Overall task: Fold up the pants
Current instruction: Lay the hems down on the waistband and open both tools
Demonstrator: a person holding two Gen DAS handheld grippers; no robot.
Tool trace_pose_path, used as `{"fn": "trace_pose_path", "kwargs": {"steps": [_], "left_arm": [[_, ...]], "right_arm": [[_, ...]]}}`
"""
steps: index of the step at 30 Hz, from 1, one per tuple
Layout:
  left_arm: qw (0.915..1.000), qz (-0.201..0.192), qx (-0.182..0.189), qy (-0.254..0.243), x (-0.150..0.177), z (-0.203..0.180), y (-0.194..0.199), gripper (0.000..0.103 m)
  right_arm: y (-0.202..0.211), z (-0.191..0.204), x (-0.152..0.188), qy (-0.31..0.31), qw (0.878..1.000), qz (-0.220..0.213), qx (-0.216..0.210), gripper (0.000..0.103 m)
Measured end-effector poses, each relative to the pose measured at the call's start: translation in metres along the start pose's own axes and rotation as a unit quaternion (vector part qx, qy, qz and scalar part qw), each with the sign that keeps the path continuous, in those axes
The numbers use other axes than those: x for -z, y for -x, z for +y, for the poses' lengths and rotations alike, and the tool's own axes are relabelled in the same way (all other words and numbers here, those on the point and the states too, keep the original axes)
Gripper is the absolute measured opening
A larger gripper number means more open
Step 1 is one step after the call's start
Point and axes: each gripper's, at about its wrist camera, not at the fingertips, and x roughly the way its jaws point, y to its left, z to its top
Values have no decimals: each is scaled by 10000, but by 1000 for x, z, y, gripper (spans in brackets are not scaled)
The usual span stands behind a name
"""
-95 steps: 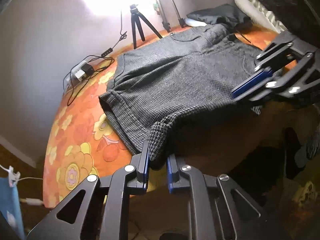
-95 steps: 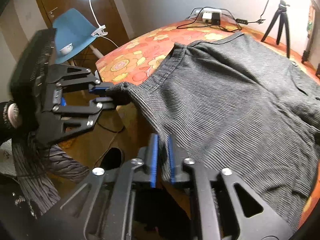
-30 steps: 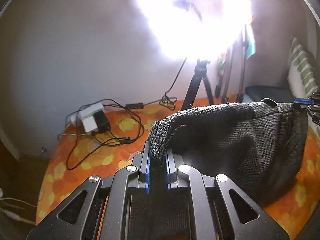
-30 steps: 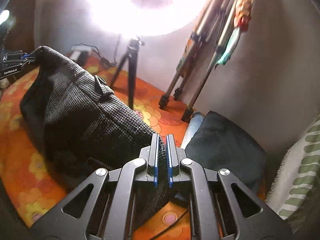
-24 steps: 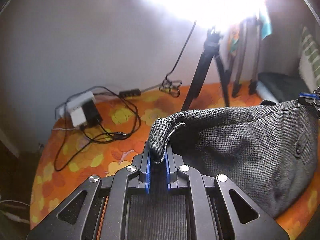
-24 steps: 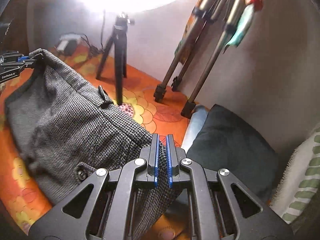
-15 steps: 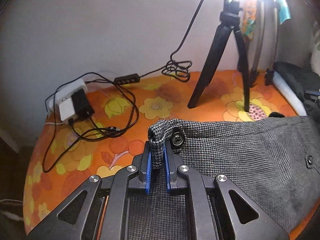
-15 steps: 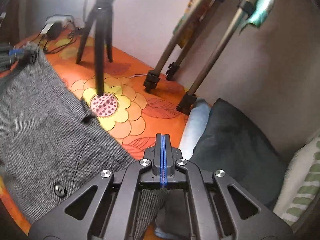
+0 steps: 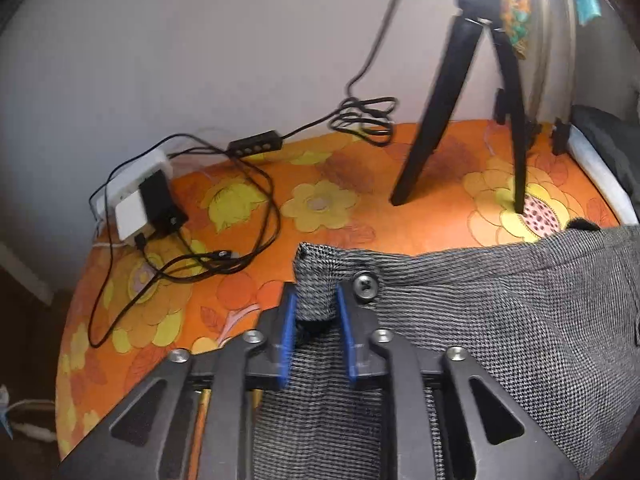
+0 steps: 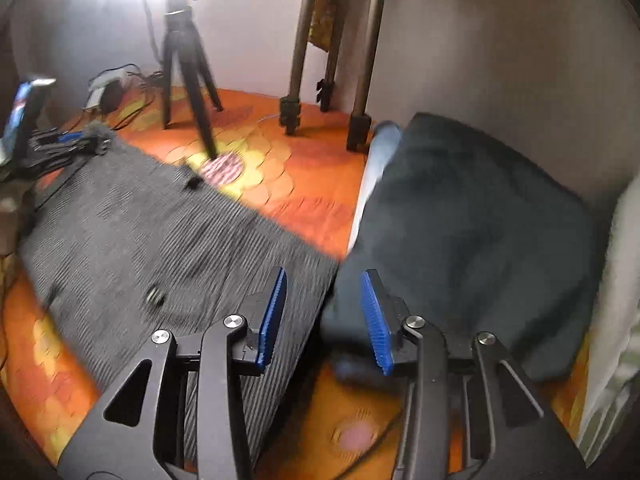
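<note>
The grey woven pants (image 9: 500, 320) lie folded over on the orange flowered tabletop (image 9: 328, 208). My left gripper (image 9: 316, 320) is open, its blue pads standing apart on either side of the pants' corner by a black button (image 9: 365, 285). In the right wrist view the pants (image 10: 160, 240) spread flat to the left. My right gripper (image 10: 324, 312) is wide open and empty, just above the pants' right edge. The left gripper (image 10: 68, 144) shows at the far left of that view.
A black tripod (image 9: 472, 92) stands on the table behind the pants. A white power adapter with tangled black cables (image 9: 148, 204) lies at the back left. Two larger tripod legs (image 10: 320, 52) stand by the wall. A dark folded cloth (image 10: 472, 232) lies right of the pants.
Both grippers carried the pants' hem over to the far edge, lowered it onto the table, then opened. The right gripper has let go and pulled back; the left pads have parted.
</note>
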Motion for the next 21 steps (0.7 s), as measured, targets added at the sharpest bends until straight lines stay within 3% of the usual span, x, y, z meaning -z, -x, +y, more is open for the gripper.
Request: {"fn": "trace_pose_path", "kwargs": {"steps": [2,6,10,13,21], "left_arm": [[9998,-63,-64,193,-1,10,7,40],[9987,-190,95,458,3,27,34,42],[9985,-401,216,302,23,34,79,45],[9981,-498,343,105,49,36,112,49],[9978,-349,515,-244,116,27,152,49]], "right_arm": [[15,2,18,-151,9998,8,-91,52],[43,13,54,-327,9993,100,-175,53],[64,25,82,-730,9962,224,-409,55],[73,26,96,-1153,9915,207,-569,62],[82,23,118,-2042,9773,21,-565,67]]}}
